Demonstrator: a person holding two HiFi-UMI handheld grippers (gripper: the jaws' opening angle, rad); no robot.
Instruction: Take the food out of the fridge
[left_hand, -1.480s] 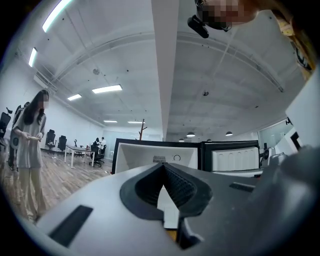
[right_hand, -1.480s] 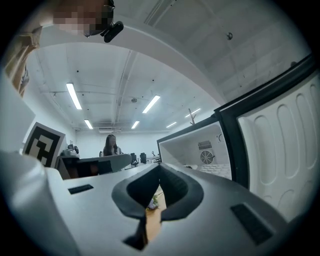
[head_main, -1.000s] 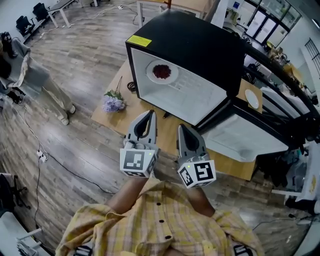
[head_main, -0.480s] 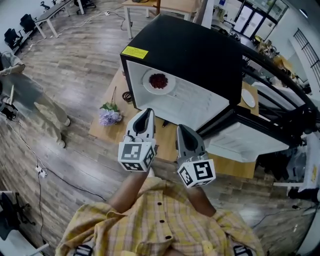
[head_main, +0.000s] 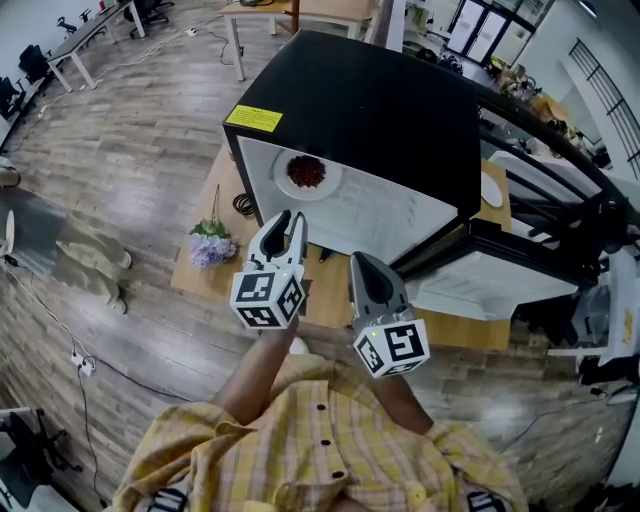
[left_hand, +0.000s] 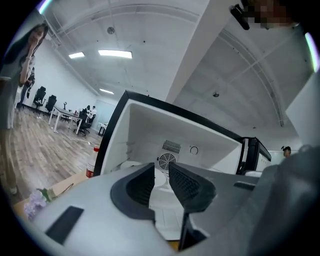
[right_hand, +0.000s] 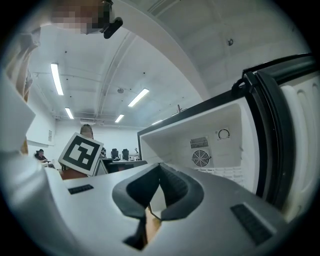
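Our two grippers point at the open fridge.

The ribbed gray fingers (left_hand: 187, 185) of our left gripper (head_main: 286, 232) are opening, and nothing sits in the gap between them. The fingers of our right gripper (head_main: 362, 264) touch at the tips and hold nothing. Both grippers point level, side by side in the middle of the head view. Each has a cube (head_main: 267, 298) with black and white squares at its back. Our sleeves, in a yellow checked shirt (head_main: 330, 440), fill the bottom of the frame. The food (head_main: 306, 170) is a dark red heap on a round white plate (head_main: 282, 178). It is inside the fridge (head_main: 380, 100), in the upper middle, well apart from both grippers. The fridge is a black box, smooth and white inside, with a round fan (left_hand: 166, 161) on its back wall. Its door (head_main: 470, 285) hangs open at the right. It stands on a wooden table (head_main: 205, 280), near purple flowers (head_main: 209, 248) at the left.
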